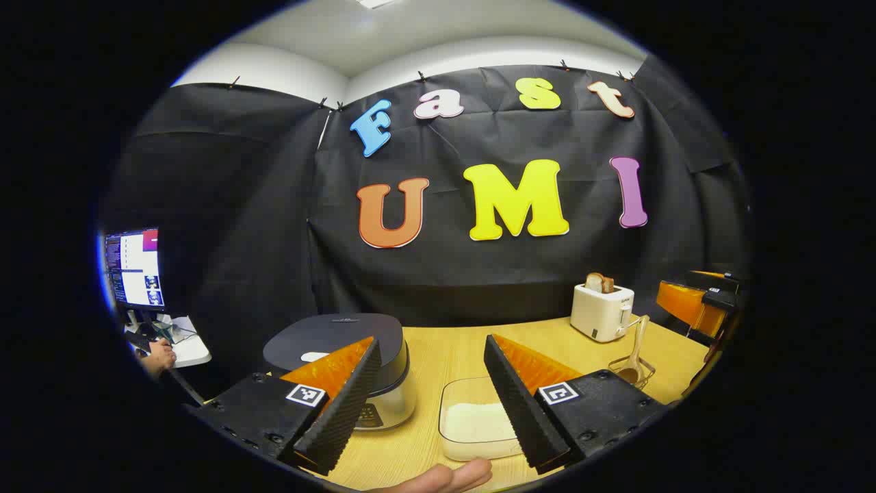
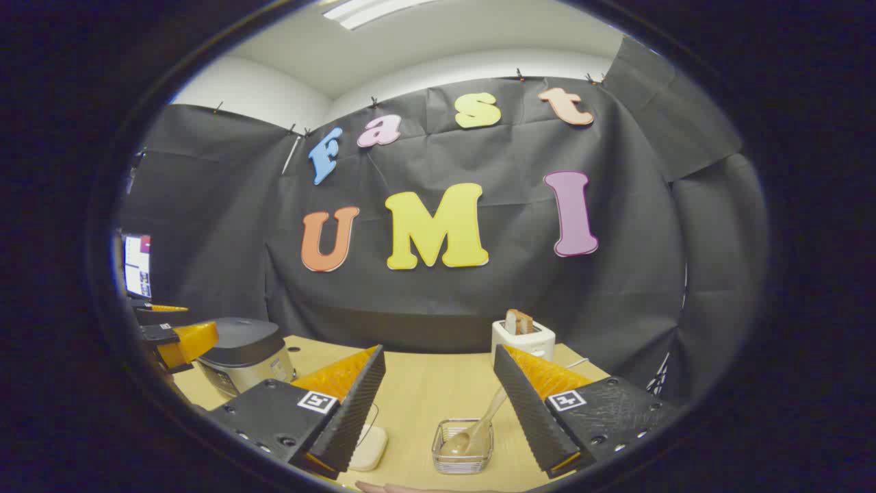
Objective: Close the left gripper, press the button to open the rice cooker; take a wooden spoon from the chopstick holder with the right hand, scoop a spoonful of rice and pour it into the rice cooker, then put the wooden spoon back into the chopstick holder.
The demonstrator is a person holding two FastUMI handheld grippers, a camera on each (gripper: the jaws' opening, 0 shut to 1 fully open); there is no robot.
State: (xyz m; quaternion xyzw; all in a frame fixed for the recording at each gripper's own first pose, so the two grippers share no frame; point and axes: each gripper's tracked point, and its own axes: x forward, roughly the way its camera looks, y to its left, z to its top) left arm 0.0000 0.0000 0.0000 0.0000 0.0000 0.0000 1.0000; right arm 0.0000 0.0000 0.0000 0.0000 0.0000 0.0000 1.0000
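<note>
The rice cooker (image 1: 349,370) sits with its dark lid down on the left side of the wooden table (image 1: 438,356), partly behind one finger of our left gripper (image 1: 428,404), whose fingers are spread wide. So we judge the first step is in hand: bring those fingers together, then push the lid button. We cannot make out the button itself, so we should close first and approach slowly from the front, pressing straight rather than at a slant, so the tip does not slide off. Just right of the cooker lies a clear tub of rice (image 1: 475,424). Our right gripper (image 2: 438,411) is also spread, holding nothing, poised above the wire holder (image 2: 463,445) with the wooden spoon (image 2: 479,424) leaning in it. A toaster (image 2: 523,339) stands behind, near the wall.
</note>
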